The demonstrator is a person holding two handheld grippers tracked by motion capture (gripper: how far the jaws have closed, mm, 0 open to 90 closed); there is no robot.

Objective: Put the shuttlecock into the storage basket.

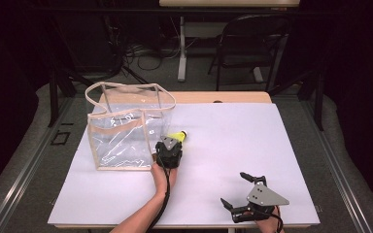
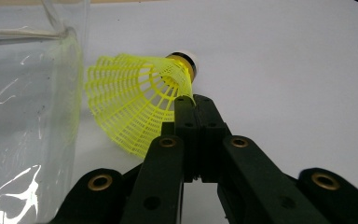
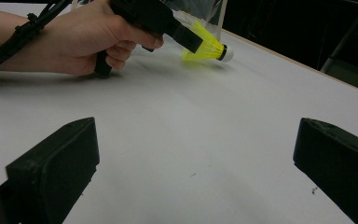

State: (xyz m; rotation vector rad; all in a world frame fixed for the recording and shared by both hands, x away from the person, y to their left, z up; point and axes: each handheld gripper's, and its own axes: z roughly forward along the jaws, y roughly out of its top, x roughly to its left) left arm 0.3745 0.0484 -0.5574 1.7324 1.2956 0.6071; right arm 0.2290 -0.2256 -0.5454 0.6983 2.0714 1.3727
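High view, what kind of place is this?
Probably a lab or studio set up for recording: a white table ringed by dark curtains, loose cables on the floor behind it, and a folding chair.

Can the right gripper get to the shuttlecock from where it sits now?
Probably yes. The right gripper is open, with bare table between it and the shuttlecock. But the left gripper is shut on the yellow skirt, so only the cork end looks free to take.

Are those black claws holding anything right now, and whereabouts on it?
The left gripper pinches the yellow shuttlecock by the edge of its mesh skirt. The right gripper is open, holding nothing.
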